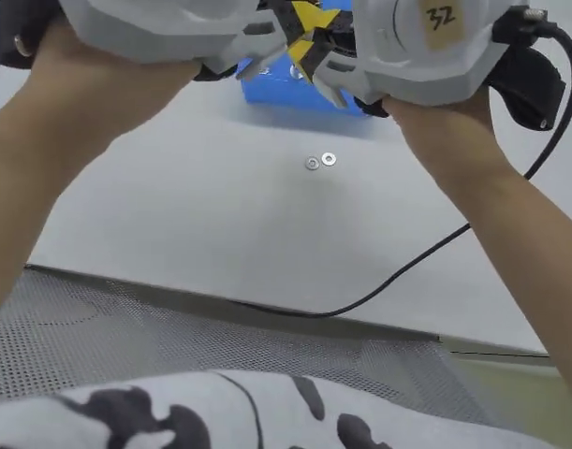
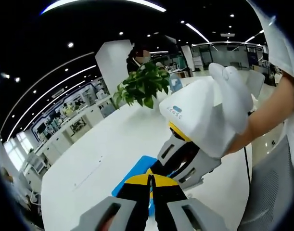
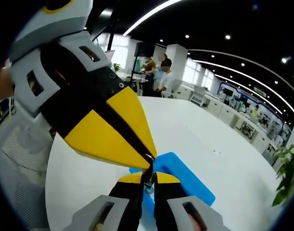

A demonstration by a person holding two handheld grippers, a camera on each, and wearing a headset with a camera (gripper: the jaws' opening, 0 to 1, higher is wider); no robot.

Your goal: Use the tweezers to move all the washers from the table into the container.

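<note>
Washers (image 1: 329, 159) look thin, light, likely slippery; pinch across the rim; left gripper (image 2: 150, 187), right gripper (image 3: 147, 185) jaws both together.

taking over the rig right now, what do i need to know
left claw: shut, held up over the blue container.
right claw: shut, its tip meeting the left one's.
Whether either holds the tweezers cannot be told.
washers: two lie side by side on the table, on your side of the container.
Done: the container's contents are too hidden to count.
Left: those two.
</note>
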